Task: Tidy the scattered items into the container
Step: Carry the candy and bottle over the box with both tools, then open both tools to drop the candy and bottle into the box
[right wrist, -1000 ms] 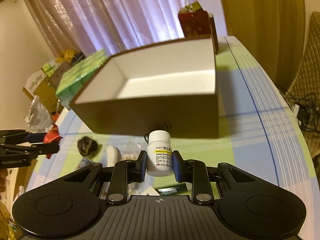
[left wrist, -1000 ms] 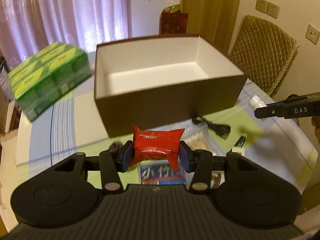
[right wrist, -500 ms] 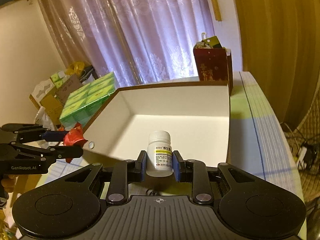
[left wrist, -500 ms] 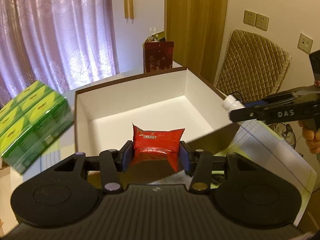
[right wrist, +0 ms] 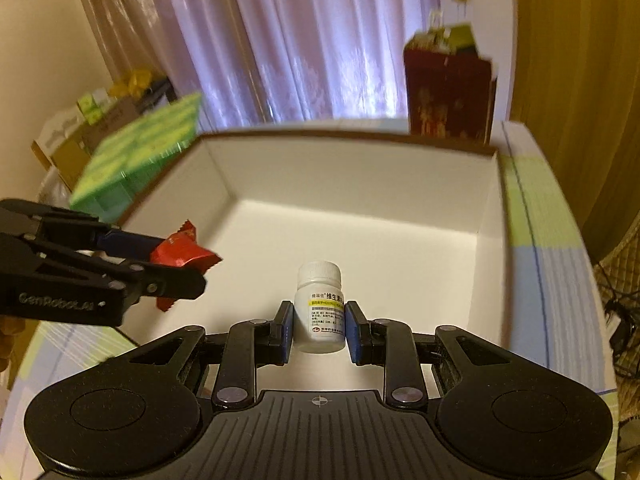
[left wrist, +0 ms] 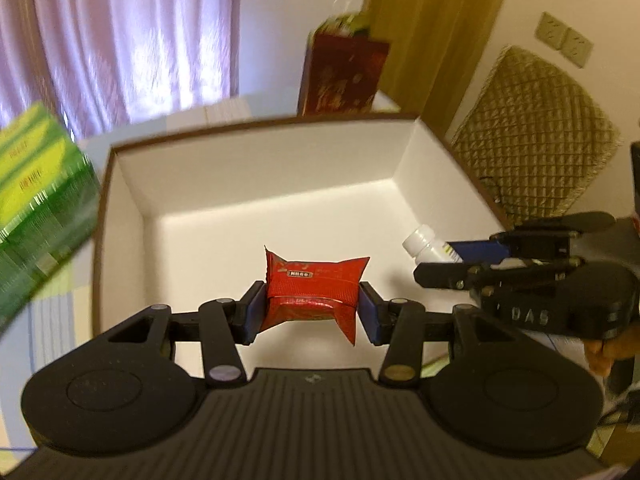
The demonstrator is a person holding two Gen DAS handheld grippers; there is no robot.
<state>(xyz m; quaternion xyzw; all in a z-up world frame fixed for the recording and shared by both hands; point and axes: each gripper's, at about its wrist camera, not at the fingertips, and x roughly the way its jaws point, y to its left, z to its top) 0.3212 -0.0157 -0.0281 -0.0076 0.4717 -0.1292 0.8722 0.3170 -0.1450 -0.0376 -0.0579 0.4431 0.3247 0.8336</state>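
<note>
Container first: the open brown box (right wrist: 352,208) with its white inside sits on the counter (right wrist: 536,264), and as far as both wrist views show, its floor is bare. Nothing has landed in it yet, so the tidying looks to be at its first drop. How many scattered items are left on the counter cannot be told, since the box and the grippers fill both views.

Two items hang over the opening, both held. The left gripper (left wrist: 310,306) has its fingers pinching a red snack packet (left wrist: 312,292) by its two short sides; the packet's long axis runs across, from finger to finger, with its crimped top edge pointing away toward the far wall of the box. The right gripper (right wrist: 319,326) has its fingers pressed on the label of a white pill bottle (right wrist: 320,308). In its own view the bottle stands along the fingers, cap forward. In the left wrist view it tilts, cap aimed down and inward over the right-hand wall of the box.

My judgement: releasing both is the step in hand, and the packet and bottle are well apart, so they should not collide.
</note>
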